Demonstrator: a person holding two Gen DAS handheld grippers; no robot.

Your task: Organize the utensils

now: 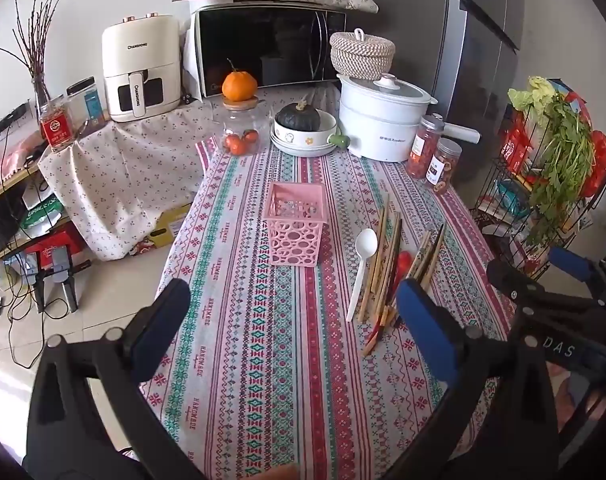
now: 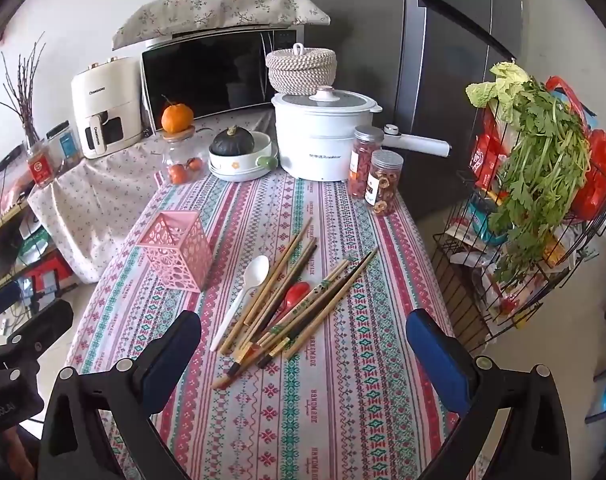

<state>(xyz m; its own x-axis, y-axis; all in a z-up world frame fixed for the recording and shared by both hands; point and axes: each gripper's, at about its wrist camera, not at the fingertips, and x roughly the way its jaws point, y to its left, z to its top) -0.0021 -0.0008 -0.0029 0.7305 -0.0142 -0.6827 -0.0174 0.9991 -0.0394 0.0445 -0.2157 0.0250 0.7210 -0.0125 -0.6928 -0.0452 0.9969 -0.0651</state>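
Note:
A pink perforated holder (image 1: 296, 224) (image 2: 179, 252) stands upright and empty on the patterned tablecloth (image 1: 263, 360) (image 2: 343, 400). To its right lies a white plastic spoon (image 1: 362, 268) (image 2: 243, 300), a loose pile of several wooden chopsticks (image 1: 387, 264) (image 2: 299, 300) and a red spoon (image 1: 403, 264) (image 2: 297, 294) partly under them. My left gripper (image 1: 291, 320) hovers open above the cloth, nearer me than the holder. My right gripper (image 2: 303, 356) hangs open over the near ends of the chopsticks, holding nothing. The right gripper's arm also shows at the right edge of the left wrist view.
At the table's far end stand a glass jar with an orange on its lid (image 1: 241, 120), a bowl with a dark squash (image 1: 303, 128), a white cooker (image 1: 383, 120) and two snack jars (image 1: 435, 156). A wire rack with greens (image 2: 535, 200) stands right of the table; floor and cables lie left.

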